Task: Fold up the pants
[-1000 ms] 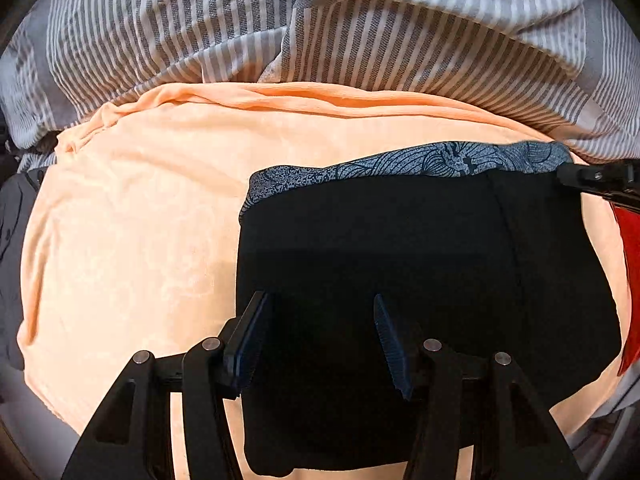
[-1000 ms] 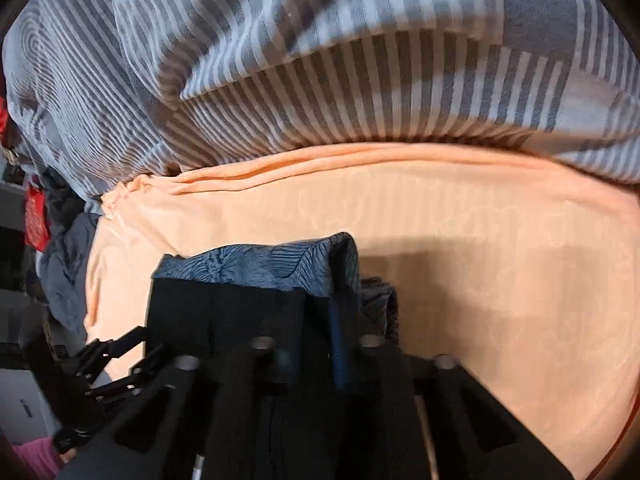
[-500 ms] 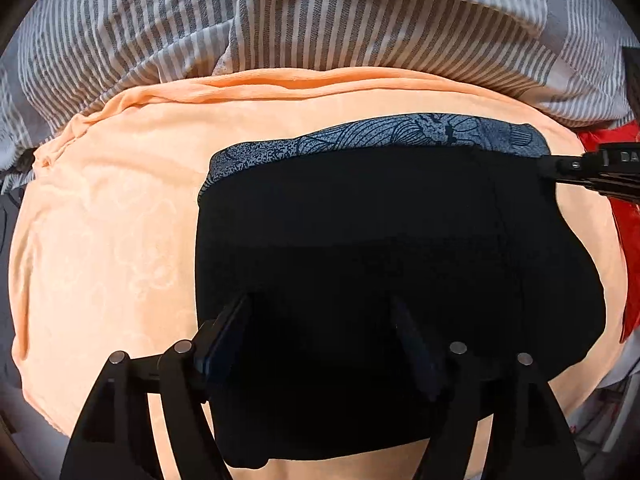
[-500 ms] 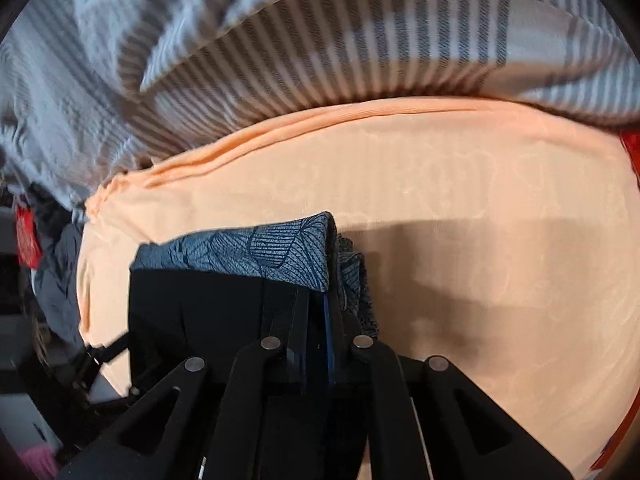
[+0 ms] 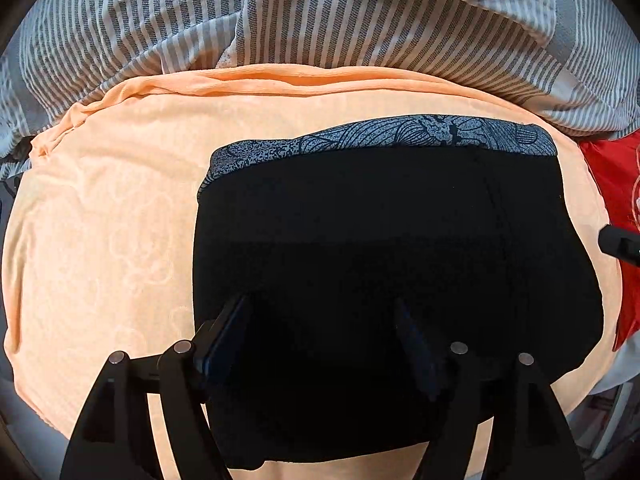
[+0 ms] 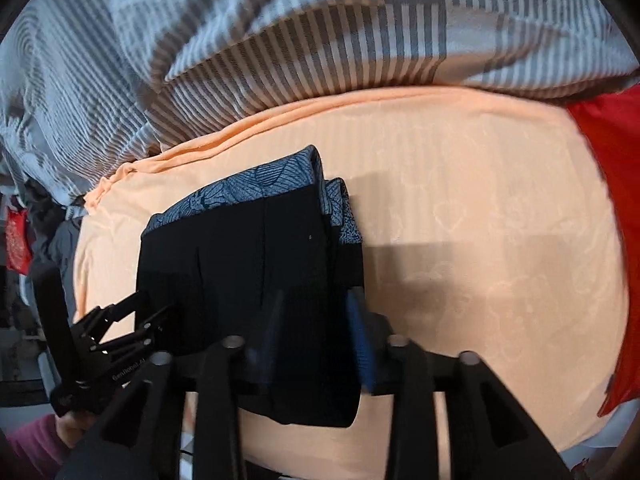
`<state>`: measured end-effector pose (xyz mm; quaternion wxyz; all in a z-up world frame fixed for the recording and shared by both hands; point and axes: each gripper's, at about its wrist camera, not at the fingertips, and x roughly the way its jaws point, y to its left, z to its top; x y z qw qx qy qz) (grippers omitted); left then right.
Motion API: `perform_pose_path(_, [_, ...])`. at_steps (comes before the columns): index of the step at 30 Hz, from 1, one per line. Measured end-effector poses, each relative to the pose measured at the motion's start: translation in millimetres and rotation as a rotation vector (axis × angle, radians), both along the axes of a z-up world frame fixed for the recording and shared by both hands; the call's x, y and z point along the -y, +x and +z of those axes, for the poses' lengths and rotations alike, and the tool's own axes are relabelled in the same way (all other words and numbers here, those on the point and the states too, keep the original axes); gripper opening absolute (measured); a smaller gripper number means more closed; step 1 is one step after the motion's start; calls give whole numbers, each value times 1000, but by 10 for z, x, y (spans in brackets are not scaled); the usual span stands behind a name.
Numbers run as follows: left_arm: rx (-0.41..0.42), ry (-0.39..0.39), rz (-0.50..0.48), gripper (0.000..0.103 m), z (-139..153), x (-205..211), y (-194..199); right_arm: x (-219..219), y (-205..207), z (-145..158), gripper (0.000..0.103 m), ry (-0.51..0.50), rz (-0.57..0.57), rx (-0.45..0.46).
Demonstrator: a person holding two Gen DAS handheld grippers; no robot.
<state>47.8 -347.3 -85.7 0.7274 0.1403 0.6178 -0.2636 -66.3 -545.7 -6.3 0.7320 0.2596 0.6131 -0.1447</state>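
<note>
The folded black pants (image 5: 380, 264) lie flat on the peach blanket (image 5: 100, 240), patterned blue-grey band (image 5: 400, 138) along the edge at 12 o'clock. The left gripper (image 5: 320, 328) hangs over the near part of the fold, jaws spread wide, gripping nothing. The right gripper (image 6: 316, 320) stands over the pants' right edge, jaws opening, cloth below them but not pinched. A striped duvet (image 5: 360, 20) lies at 12 o'clock beyond the blanket; red fabric (image 6: 600, 168) at 3 o'clock. In the right wrist view a pink sleeve (image 6: 32, 444) shows at 8 o'clock.
</note>
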Motion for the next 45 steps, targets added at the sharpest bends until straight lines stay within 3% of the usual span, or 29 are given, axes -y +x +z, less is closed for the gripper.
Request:
perform_pose_path(11, [6, 4, 3, 78, -5, 20, -9, -443, 47, 50, 40, -36, 119, 22])
perform_pose_path(19, [3, 5, -5, 78, -35, 32, -16, -394, -119, -292, 40, -10, 81, -39])
perform_pose_path(23, [5, 22, -14, 84, -58, 86, -28, -358, -140, -442, 49, -13, 59, -52])
perform_pose_path(25, [-1, 22, -8, 84, -62, 94, -21, -312, -155, -459, 56, 0, 36, -63])
perform_pose_path(29, [2, 22, -12, 84, -64, 98, -26, -200, -246, -499, 56, 84, -40, -50])
perform_pose_path(34, [-6, 29, -4, 84, -27, 91, -21, -289, -224, -441, 57, 44, 7, -61])
perform_pose_path(45, [-27, 34, -30, 84, 31, -14, -77, -296, -298, -386, 59, 68, -2, -72])
